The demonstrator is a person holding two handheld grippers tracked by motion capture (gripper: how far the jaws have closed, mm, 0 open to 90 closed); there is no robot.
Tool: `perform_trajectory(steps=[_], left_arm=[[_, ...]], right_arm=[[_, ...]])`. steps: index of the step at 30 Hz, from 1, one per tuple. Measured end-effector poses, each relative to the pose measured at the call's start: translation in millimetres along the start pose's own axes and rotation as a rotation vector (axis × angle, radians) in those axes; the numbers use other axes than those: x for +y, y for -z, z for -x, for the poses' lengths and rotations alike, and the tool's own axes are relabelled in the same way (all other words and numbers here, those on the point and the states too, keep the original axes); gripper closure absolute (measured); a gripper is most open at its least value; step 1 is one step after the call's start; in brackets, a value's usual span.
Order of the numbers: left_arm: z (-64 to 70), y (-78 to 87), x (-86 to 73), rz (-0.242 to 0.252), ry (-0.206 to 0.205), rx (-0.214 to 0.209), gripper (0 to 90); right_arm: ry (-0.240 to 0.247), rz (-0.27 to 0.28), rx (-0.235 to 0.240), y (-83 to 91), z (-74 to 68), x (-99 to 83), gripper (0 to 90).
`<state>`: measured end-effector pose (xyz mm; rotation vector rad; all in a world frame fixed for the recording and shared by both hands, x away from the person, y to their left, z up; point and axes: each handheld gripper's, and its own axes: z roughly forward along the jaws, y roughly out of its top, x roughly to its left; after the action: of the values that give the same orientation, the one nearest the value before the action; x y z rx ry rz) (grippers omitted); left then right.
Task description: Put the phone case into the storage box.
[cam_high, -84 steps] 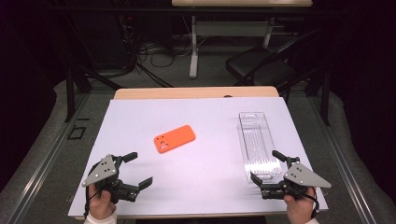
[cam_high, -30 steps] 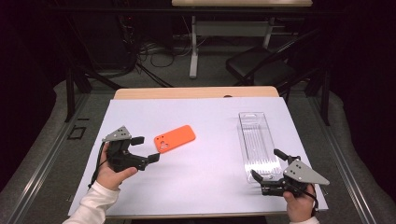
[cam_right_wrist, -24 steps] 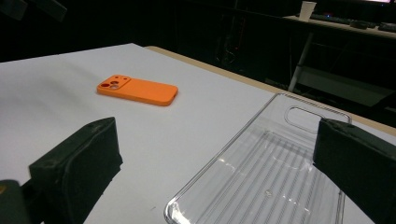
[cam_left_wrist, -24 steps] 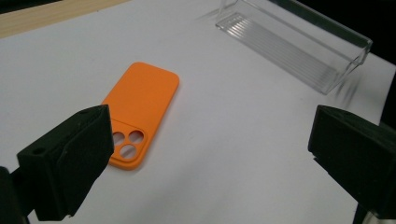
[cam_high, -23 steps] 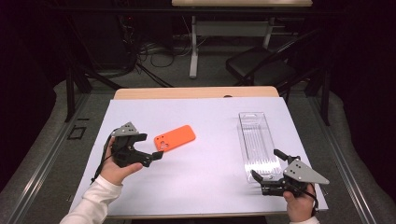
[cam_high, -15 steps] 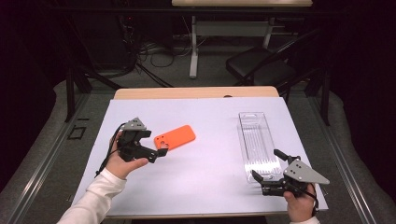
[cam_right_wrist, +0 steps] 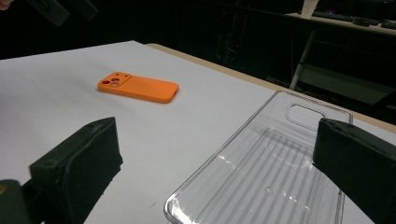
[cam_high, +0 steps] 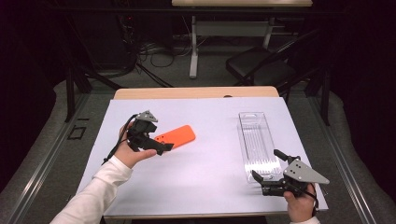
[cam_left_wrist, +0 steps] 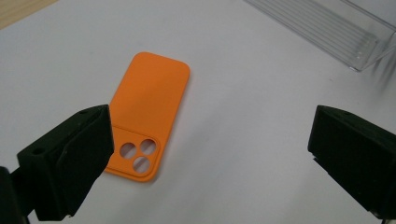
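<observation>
An orange phone case [cam_high: 177,136] lies flat on the white sheet, left of centre, camera holes toward the person's left. My left gripper [cam_high: 161,140] hovers over its hole end, open. In the left gripper view the orange phone case [cam_left_wrist: 147,112] sits ahead of the left gripper [cam_left_wrist: 210,135], nearer the left jaw. A clear plastic tray [cam_high: 257,142] lies lengthwise at the right. My right gripper [cam_high: 267,164] is open, its jaws either side of the tray's near end. The right gripper view has the clear plastic tray [cam_right_wrist: 271,177] ahead of the right gripper [cam_right_wrist: 217,140], with the orange phone case [cam_right_wrist: 140,87] farther off.
The white sheet [cam_high: 210,182] covers most of the table, whose wooden back edge [cam_high: 196,92] shows beyond it. A dark chair [cam_high: 261,67] and floor cables lie past the table. The clear plastic tray [cam_left_wrist: 327,28] shows at the top right of the left gripper view.
My left gripper has travelled from the front left of the table forward and right to the orange case's hole end. The right gripper, the case and the tray have stayed put.
</observation>
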<state>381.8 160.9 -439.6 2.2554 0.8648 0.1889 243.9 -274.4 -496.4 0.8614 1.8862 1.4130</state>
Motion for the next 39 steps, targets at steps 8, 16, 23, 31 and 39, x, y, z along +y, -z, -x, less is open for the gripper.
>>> perform_trajectory(steps=[8,16,23,31,39], left_arm=[[-9.3,-10.6,11.5,-0.032,0.013,0.022,0.5],[-14.0,-18.4,23.9,-0.077,0.006,0.023,0.5],[-13.5,-23.4,36.4,-0.107,-0.021,0.021,0.6],[-18.2,-33.7,47.7,-0.139,-0.047,0.018,0.6],[-28.3,-44.6,50.3,-0.188,-0.066,0.035,0.6]], right_arm=[[-0.001,0.004,0.003,-0.3,0.4,-0.3,0.3],[-0.008,-0.001,0.004,-0.9,0.9,-1.2,0.3],[-0.007,-0.002,0.004,-0.8,1.1,-1.1,0.3],[-0.006,0.001,0.006,-1.0,1.2,-1.3,0.3],[-0.011,-0.001,0.006,-0.9,1.7,-1.8,0.4]])
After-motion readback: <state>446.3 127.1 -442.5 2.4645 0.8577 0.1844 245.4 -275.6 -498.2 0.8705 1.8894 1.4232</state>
